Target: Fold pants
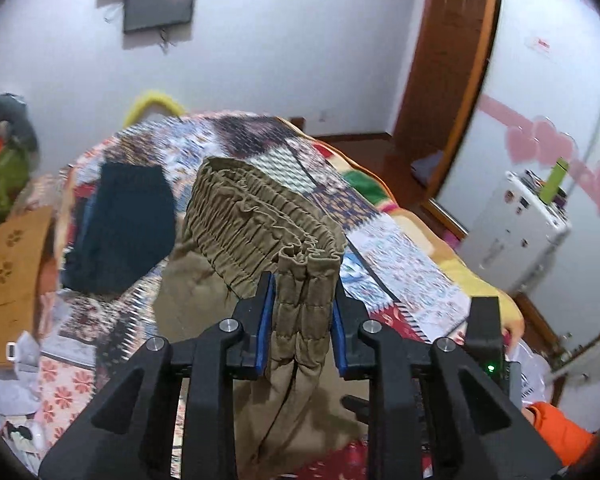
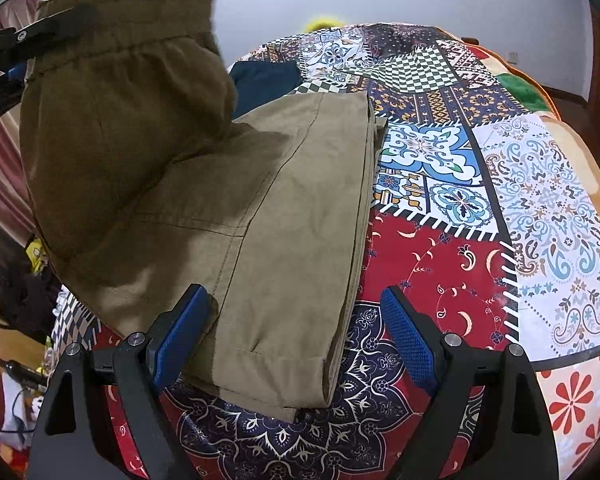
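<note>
Olive-khaki pants [image 2: 260, 208] lie on a patchwork bedspread [image 2: 540, 200], legs folded together, hems near me in the right wrist view. My left gripper [image 1: 302, 300] is shut on the gathered elastic waistband [image 1: 260, 216] and holds it lifted above the bed; the cloth hangs down between the blue pads. In the right wrist view the lifted waistband [image 2: 120, 80] arches over the legs at upper left, with the left gripper [image 2: 24, 52] on it. My right gripper [image 2: 296, 344] is open, its fingers either side of the leg hems just above the cloth.
A dark blue folded garment [image 1: 120, 232] lies on the bed beyond the pants. A cardboard piece [image 1: 16, 256] and clutter sit at the bed's left. A white appliance [image 1: 516, 232] stands at the right by the wall, a wooden door frame [image 1: 452, 80] behind.
</note>
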A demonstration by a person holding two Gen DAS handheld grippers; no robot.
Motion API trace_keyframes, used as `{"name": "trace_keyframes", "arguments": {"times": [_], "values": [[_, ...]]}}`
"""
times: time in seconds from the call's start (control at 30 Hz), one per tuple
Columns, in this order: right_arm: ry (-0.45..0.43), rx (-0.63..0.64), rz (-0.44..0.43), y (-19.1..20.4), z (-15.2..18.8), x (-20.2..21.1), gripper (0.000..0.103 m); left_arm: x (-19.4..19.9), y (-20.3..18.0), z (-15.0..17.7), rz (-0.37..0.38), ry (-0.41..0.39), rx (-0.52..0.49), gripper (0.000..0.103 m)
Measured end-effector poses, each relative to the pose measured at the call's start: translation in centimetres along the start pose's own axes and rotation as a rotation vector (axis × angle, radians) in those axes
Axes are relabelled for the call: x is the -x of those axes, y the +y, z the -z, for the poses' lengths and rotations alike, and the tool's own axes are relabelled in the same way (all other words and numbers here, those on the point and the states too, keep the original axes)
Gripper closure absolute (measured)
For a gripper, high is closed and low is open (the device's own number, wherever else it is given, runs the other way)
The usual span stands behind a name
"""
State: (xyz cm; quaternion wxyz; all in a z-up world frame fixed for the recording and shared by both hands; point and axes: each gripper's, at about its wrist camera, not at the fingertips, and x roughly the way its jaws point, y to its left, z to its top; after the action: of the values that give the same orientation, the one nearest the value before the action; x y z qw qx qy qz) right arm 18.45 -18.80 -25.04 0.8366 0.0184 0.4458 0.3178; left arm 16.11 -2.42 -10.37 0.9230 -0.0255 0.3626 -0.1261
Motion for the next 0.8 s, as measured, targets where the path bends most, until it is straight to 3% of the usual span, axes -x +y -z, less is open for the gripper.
{"name": "trace_keyframes", "arguments": {"times": [0.3, 0.37, 0.43, 0.47, 0.63, 0.8], "values": [[-0.005, -0.008, -0.009, -0.1, 0.0, 0.0, 0.017, -2.5, -1.8, 1.7, 0.096, 0.146, -0.025, 0.074], [-0.006, -0.008, -0.009, -0.1, 0.0, 0.0, 0.017, -2.5, -2.2, 2.1, 0.103, 0.162, -0.036, 0.066], [-0.007, -0.009, -0.009, -0.1, 0.0, 0.0, 0.017, -2.5, -2.3, 2.2, 0.121, 0.176, -0.031, 0.045], [-0.008, -0.009, -0.008, 0.0, 0.0, 0.1, 0.017, -2.4, -2.3, 2.3, 0.128, 0.175, -0.030, 0.040], [-0.012, 0.011, 0.018, 0.3, 0.2, 0.5, 0.017, -1.0, -1.7, 1.9, 0.028, 0.088, -0.067, 0.019], [-0.025, 0.013, 0.022, 0.3, 0.5, 1.5, 0.017, -1.0, 1.3, 0.5, -0.108, 0.038, -0.095, 0.013]]}}
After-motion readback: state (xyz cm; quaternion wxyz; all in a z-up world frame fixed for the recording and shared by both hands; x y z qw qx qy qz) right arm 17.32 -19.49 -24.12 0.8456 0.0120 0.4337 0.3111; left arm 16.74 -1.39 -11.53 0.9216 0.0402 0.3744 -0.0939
